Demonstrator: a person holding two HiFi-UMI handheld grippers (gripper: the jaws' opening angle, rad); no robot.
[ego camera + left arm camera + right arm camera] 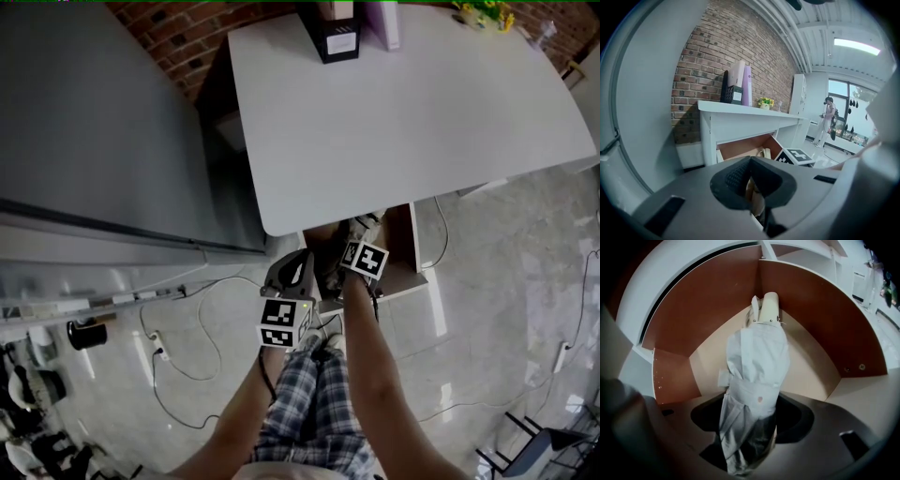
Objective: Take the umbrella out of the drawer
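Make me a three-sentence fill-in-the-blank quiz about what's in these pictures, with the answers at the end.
The right hand-held gripper has a folded ___ between its jaws.
That thing lies in an open ___ of the white desk.
The wall behind the desk is built of ___.
Missing words: umbrella; drawer; brick.

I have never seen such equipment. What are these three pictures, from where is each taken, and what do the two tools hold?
No robot here: a person holds a two-jaw gripper in each hand. The head view looks down from the person's head; each gripper view looks along one gripper's jaws. The white desk carries a black box and yellow flowers. Below it the drawer stands open. The right gripper is closed on the pale folded umbrella inside. The left gripper seems closed on the drawer's front edge.
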